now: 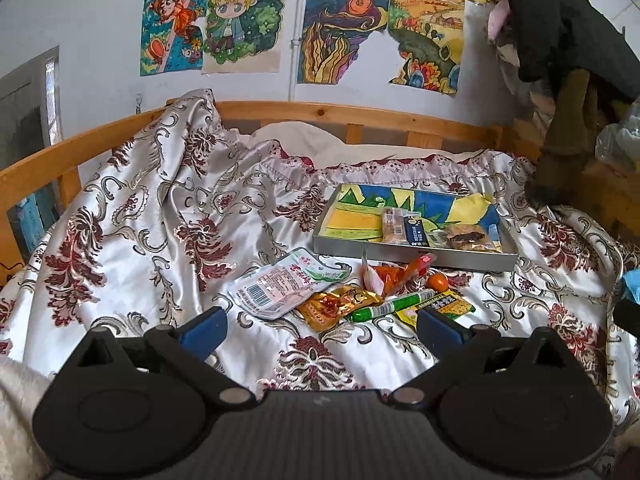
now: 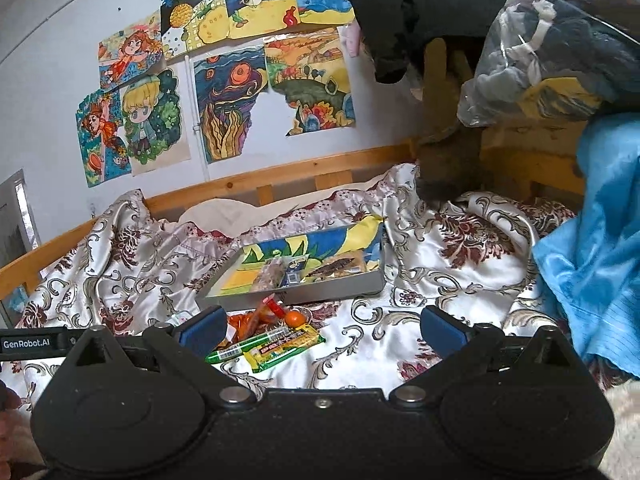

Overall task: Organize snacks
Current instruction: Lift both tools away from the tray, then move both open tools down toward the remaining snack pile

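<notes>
A shallow grey tray (image 1: 404, 256) with a colourful drawing inside lies on the bed and holds a few wrapped snacks (image 1: 394, 226). It also shows in the right wrist view (image 2: 320, 290). In front of it lie loose snacks: a white-pink packet (image 1: 280, 284), an orange-gold packet (image 1: 336, 304), a green stick (image 1: 392, 304), a yellow-green packet (image 1: 444, 306), a red-orange packet (image 1: 400, 272) and a small orange ball (image 1: 436, 281). My left gripper (image 1: 320, 326) is open and empty just before them. My right gripper (image 2: 322, 328) is open and empty, with the green stick (image 2: 240, 348) and yellow-green packet (image 2: 286, 344) between its fingers' line.
The floral bedspread (image 1: 160, 240) covers the bed, bunched up at the left. A wooden bed rail (image 1: 320, 114) runs behind. A blue cloth (image 2: 592, 264) lies at the right. Bagged clothes (image 2: 560, 40) and dark garments (image 1: 560, 24) pile up at the far right.
</notes>
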The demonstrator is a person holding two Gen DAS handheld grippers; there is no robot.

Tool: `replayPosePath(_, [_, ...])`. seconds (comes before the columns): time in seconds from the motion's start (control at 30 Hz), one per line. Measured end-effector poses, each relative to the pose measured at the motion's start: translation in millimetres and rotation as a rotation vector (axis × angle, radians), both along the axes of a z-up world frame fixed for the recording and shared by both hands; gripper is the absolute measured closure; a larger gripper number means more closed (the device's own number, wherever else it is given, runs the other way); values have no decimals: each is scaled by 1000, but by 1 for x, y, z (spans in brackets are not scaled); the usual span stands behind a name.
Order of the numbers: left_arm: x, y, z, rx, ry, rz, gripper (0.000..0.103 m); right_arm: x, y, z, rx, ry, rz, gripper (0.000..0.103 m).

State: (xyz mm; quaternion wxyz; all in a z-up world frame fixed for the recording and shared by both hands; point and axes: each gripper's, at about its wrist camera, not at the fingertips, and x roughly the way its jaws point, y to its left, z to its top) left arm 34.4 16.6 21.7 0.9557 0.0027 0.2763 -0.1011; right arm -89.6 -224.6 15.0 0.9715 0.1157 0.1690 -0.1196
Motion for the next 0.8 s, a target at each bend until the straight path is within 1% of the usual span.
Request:
replayPosePath(0.23, [-8, -3, 2, 35, -18, -12, 0, -3, 3, 1, 3, 7, 14, 1])
replayPosePath(0.43, [-13, -1, 3, 40, -27, -13, 0, -3, 10, -2, -36, 30, 18, 1])
replayPosePath(0.53, [-11, -3, 2, 57, -13, -9, 0, 0, 13, -3, -53, 45, 35, 1])
replayPosePath(0.67, [-3, -5, 3, 76, 9, 6, 0, 8, 10, -3, -41, 67, 54, 1])
replayPosePath(0.8, [10, -2, 3, 65, 61, 13, 0, 26, 8, -1, -34, 110, 89, 1])
